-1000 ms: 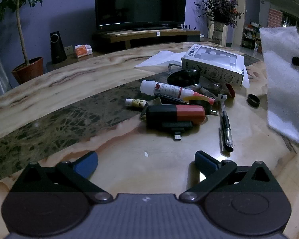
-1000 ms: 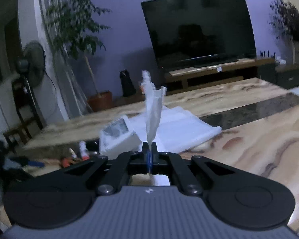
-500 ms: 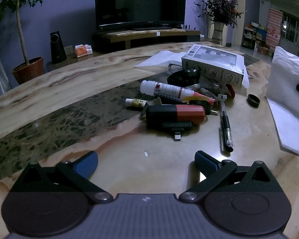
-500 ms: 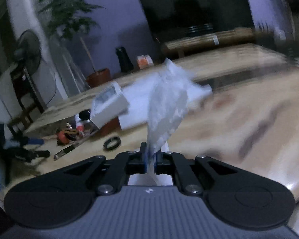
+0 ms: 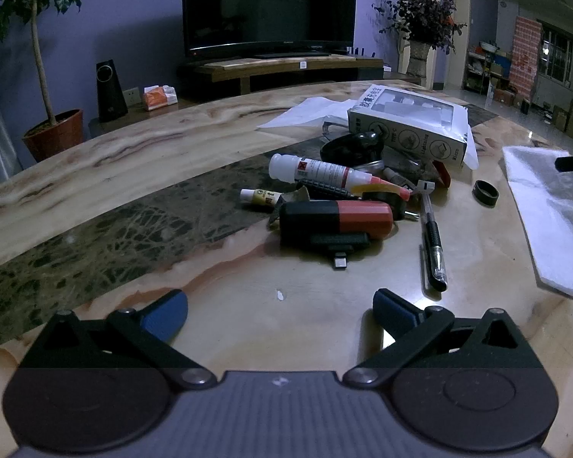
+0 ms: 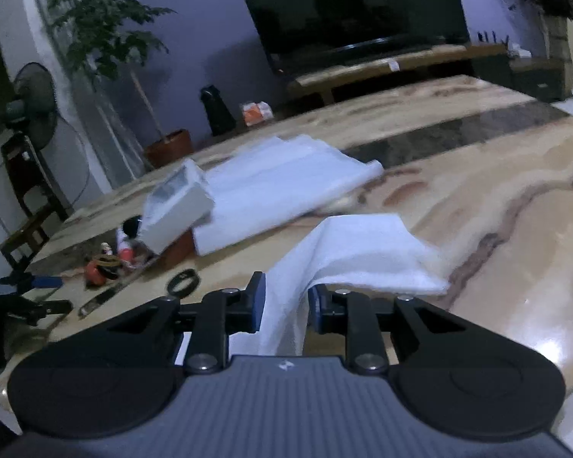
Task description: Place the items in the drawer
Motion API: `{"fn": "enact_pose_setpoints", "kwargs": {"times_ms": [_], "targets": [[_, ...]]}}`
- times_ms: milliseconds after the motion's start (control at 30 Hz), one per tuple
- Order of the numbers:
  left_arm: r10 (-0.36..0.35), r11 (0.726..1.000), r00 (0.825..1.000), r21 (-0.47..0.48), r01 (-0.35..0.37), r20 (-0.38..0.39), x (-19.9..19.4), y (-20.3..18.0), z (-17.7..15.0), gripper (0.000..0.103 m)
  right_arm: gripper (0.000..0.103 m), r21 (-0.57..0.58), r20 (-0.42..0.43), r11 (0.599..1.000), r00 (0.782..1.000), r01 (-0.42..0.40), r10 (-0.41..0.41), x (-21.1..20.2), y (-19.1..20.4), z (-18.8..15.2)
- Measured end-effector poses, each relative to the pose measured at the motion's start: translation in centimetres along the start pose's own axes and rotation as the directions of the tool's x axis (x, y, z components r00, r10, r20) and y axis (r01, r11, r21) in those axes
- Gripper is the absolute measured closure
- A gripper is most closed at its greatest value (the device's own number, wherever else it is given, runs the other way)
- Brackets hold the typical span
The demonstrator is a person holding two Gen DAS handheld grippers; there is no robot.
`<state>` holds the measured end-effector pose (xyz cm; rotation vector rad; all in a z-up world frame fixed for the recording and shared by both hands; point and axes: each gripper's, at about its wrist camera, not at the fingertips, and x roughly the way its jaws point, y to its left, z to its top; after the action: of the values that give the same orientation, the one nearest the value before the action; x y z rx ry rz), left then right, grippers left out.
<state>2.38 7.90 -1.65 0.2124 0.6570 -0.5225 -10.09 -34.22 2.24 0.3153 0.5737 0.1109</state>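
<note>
Legible markings, left wrist view only.

White carton: side panel carries round icons captioned "TYPE-C", "Lightning" and "Micro"; the end flap has a column of Chinese characters too small to read. White glue bottle: square hazard pictogram with an X, surrounding print illegible. Small yellow-labelled tube: markings too small to read. Television: possibly a brand mark on the lower bezel, unreadable. Right wrist view blurred; nothing readable.

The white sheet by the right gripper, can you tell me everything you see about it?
The white foam sheet looks thin, soft and slightly fuzzy, like packing wrap. It lies mostly flat on the marble table, one end rising in a fold between the right gripper's blue pads. The jaws have just been opening, so the pads no longer pinch it.
</note>
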Motion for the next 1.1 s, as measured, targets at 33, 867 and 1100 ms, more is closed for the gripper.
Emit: {"fn": "enact_pose_setpoints", "kwargs": {"times_ms": [33,867,1100], "targets": [[0.000,1.000,1.000,0.000,0.000,0.000,0.0,0.0,0.0,0.000,0.098,0.002,0.003,1.000,1.000,0.003,-0.003,0.2,-0.2,-0.1],[0.000,1.000,1.000,0.000,0.000,0.000,0.0,0.0,0.0,0.000,0.080,-0.835,-0.139,0.528,0.987,-0.157,0.074,-3.0,9.4,-7.3],[0.000,1.000,1.000,0.000,0.000,0.000,0.0,0.0,0.0,0.000,0.076,-0.747,-0.087,0.646,0.987,-0.156,0.136,-4.5,8.6,-5.6]]}}
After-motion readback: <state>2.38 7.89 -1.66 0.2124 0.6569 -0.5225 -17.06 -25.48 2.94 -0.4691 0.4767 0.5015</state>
